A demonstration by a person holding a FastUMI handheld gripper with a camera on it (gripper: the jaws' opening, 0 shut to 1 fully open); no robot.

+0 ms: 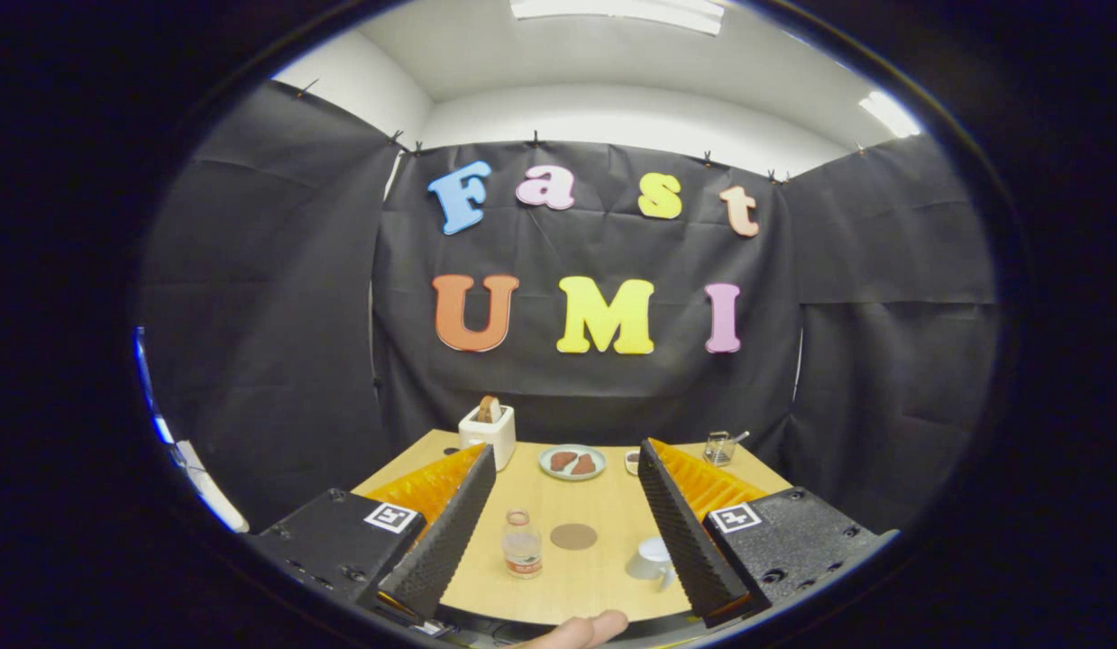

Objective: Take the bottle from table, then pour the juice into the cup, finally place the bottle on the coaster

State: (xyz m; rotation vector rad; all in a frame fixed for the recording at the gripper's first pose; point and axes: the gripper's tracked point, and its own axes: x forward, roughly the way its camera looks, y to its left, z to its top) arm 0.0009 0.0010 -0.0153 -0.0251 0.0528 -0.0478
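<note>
A small clear bottle [522,543] with a red label and pale cap stands upright on the wooden table [603,590], between my fingers and nearer the left one. Just to its right and a bit farther lies a round brown coaster [573,536]. A white cup [652,560] sits close against the inner side of the right finger. My gripper [567,469] is open wide, held above the table's near edge, with nothing between its fingers touching them.
At the table's far side stand a white toaster [488,431] with a slice of bread, a plate [572,461] with brown food, a small dark-filled cup [632,461] and a glass measuring cup [720,447]. A fingertip [581,629] shows below the table's near edge.
</note>
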